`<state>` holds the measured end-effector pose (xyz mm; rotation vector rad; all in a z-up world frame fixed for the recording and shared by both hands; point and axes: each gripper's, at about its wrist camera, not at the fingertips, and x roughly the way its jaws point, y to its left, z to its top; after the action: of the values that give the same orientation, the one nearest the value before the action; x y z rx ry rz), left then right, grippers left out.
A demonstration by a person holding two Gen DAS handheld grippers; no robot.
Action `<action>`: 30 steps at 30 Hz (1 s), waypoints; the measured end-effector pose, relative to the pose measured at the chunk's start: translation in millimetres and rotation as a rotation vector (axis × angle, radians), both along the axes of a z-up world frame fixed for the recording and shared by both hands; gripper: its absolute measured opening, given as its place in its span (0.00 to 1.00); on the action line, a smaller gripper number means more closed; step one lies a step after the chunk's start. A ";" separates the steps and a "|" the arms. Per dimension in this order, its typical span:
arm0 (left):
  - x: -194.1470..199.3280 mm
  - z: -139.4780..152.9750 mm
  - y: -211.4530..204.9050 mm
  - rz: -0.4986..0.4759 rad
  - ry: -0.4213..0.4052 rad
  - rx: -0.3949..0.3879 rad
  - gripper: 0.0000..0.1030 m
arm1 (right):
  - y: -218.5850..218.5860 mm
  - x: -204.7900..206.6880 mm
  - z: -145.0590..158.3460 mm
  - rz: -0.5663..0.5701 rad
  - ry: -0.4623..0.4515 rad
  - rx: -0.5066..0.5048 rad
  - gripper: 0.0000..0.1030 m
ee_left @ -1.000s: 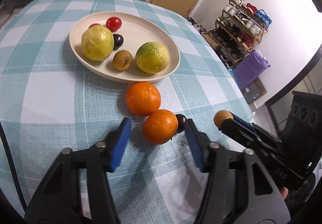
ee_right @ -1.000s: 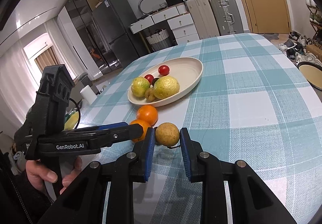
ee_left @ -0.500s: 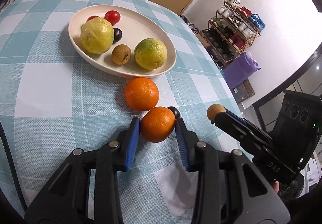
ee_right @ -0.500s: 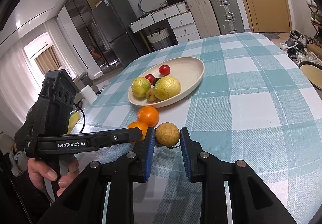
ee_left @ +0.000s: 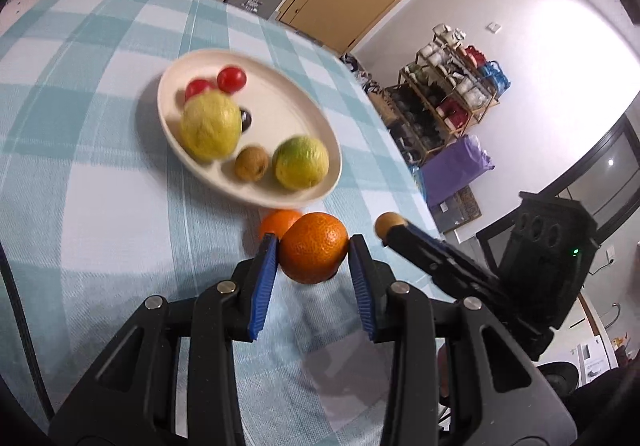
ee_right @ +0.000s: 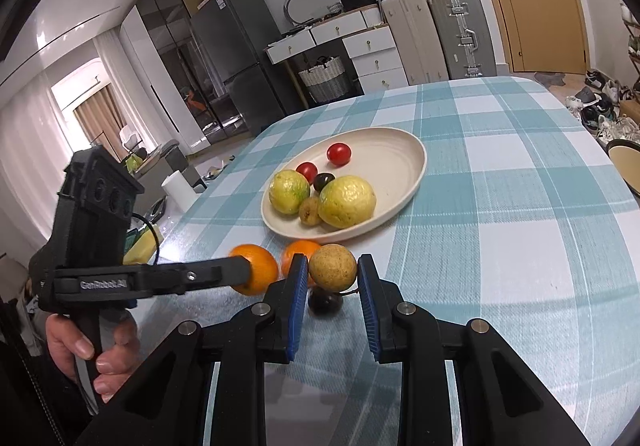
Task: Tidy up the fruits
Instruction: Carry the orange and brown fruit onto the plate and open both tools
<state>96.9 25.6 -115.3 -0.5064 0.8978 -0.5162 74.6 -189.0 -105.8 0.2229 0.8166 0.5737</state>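
Far left in the left wrist view, a wide bare stretch of checked tablecloth (ee_left: 100,205), open for travel. Further right, a cream plate (ee_left: 292,101) holding two yellow-green fruits (ee_left: 210,125), a kiwi (ee_left: 251,163) and two red tomatoes (ee_left: 231,79), with a bare patch along its far right side. Near the plate's front rim, a second orange (ee_left: 280,221) on the cloth.

Just in front, the left gripper (ee_left: 314,258), pinching the orange (ee_left: 313,248) between blue pads, seemingly clear of the cloth. Right of that, the table edge close by, with a shoe rack (ee_left: 448,93) beyond.

In the right wrist view, the left hand (ee_right: 68,342) wrapped round the handle, tool held level and pointing right. Further right, the right gripper (ee_right: 332,278) clamped on a round tan fruit (ee_right: 332,266), held above a small dark fruit (ee_right: 325,301) on the cloth. Beyond it, open cloth out to the table edge.
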 end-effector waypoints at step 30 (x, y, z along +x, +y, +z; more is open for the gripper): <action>168.6 26.0 21.3 0.027 0.025 0.045 0.32 | 55.2 148.4 10.0 0.085 0.032 -0.020 0.25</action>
<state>265.4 46.9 -89.3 -0.4846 0.9235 -0.4646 222.9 -133.7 -95.8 0.1796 0.8660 0.6430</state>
